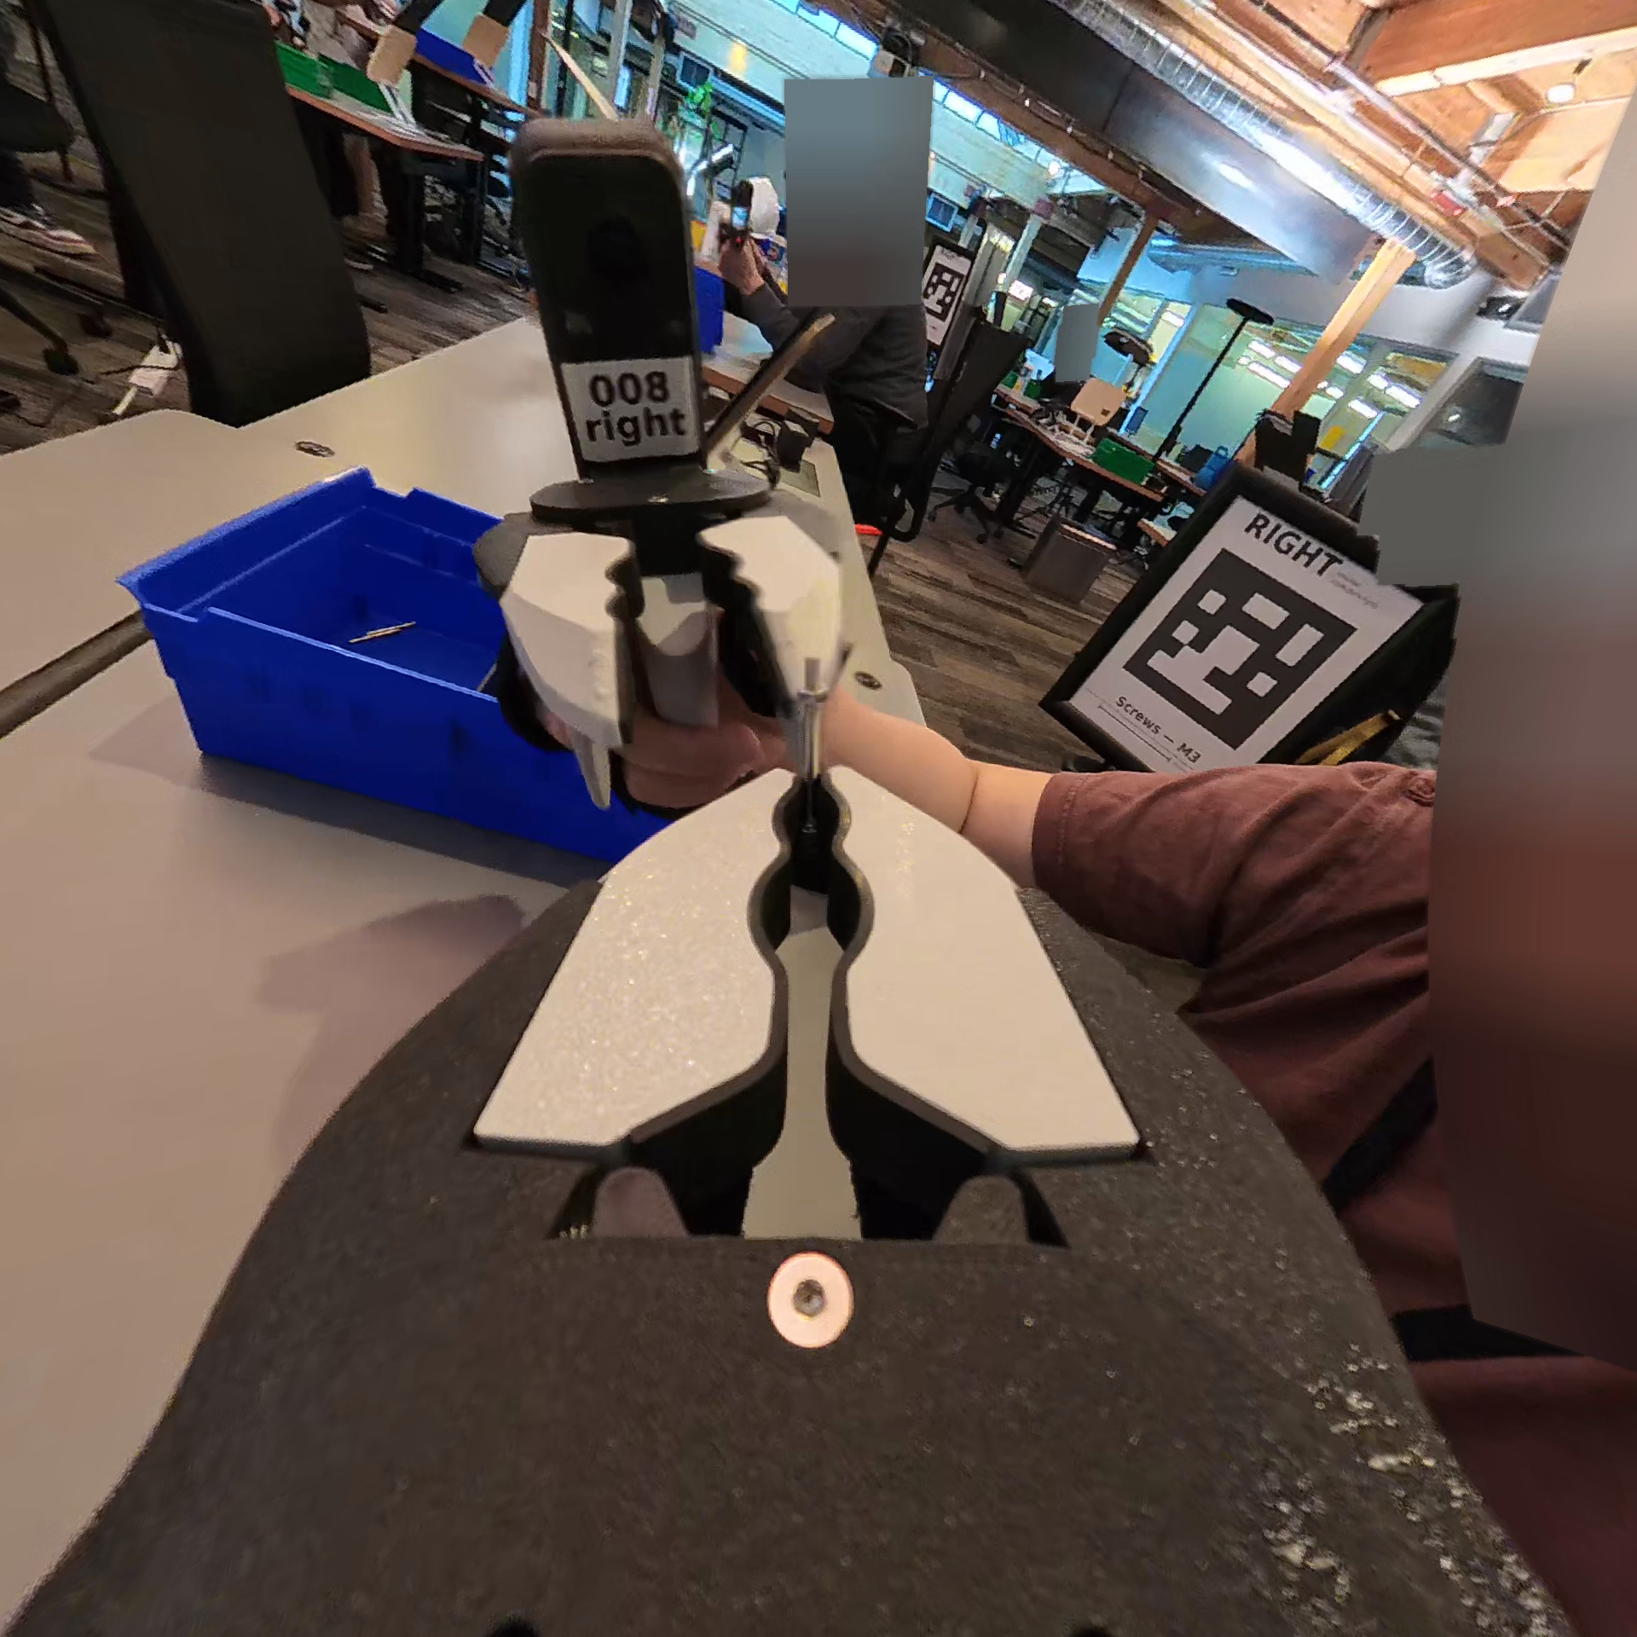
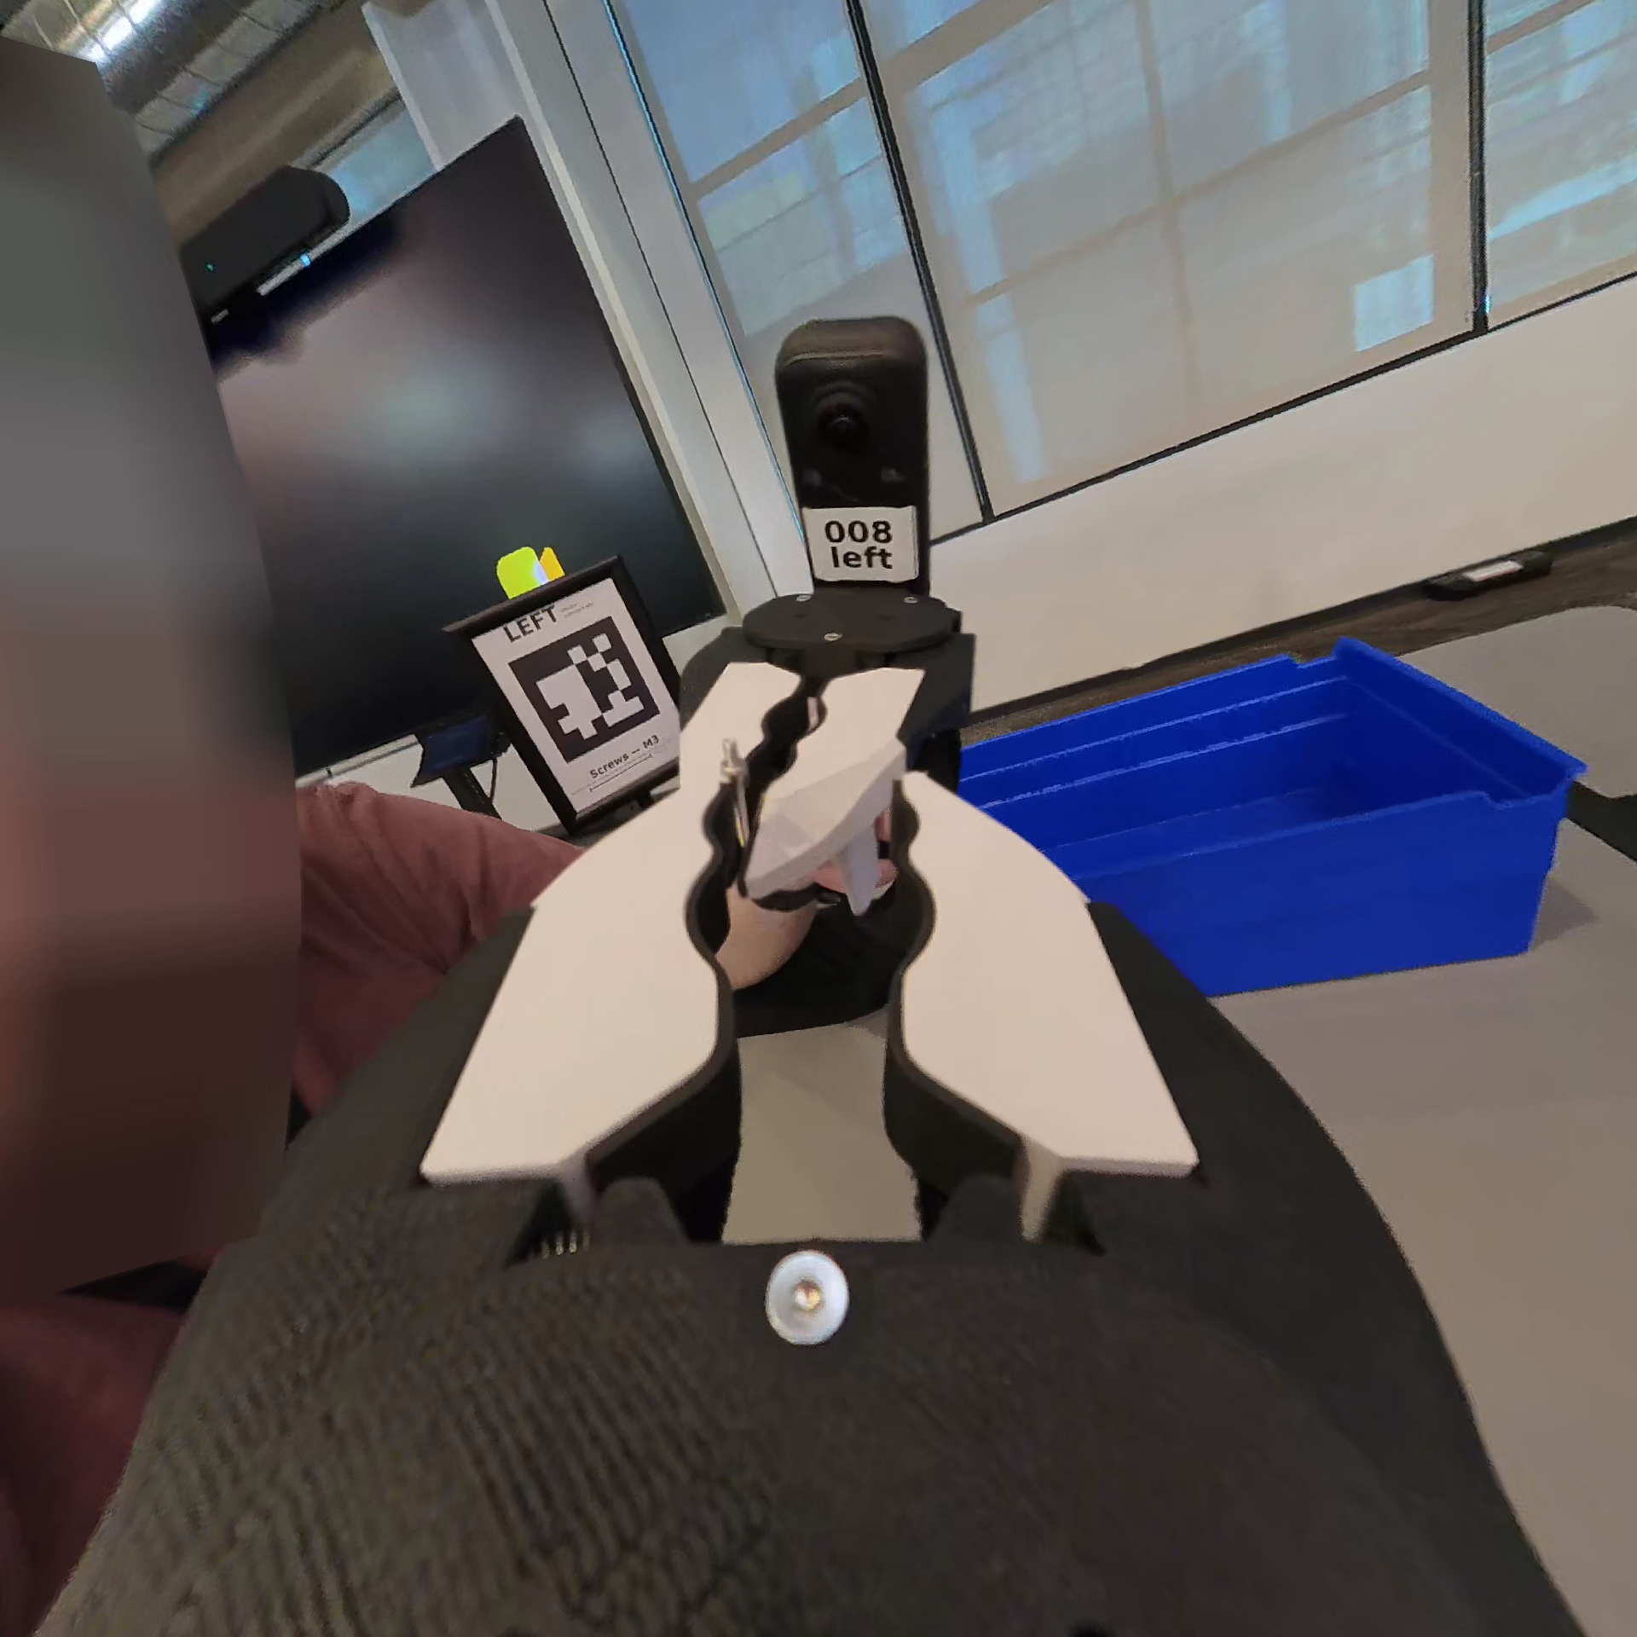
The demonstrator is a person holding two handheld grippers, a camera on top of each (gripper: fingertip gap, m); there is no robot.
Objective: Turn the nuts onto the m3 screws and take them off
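My left gripper [image 1: 808, 784] is shut on a thin silver M3 screw [image 1: 809, 726], which sticks out forward from its tips. The screw has a thicker bit near its far end; I cannot tell if that is a nut. My right gripper [image 1: 700, 709] faces it from just beyond, open, with the screw's far end beside one of its fingers. In the right wrist view my right gripper [image 2: 806, 802] is open around the tips of the shut left gripper [image 2: 819, 717]. The screw [image 2: 733, 788] lies close to its left finger.
A blue bin [image 1: 310, 638] stands on the grey table [image 1: 221, 974] behind the right gripper, with a thin brass-coloured pin [image 1: 381, 632] in it; the bin also shows in the right wrist view [image 2: 1329, 797]. Framed marker signs [image 1: 1231, 655] [image 2: 585, 700] stand at either side. A maroon-sleeved arm [image 1: 1222, 868] is on the right. The grippers are tip to tip, or close to it.
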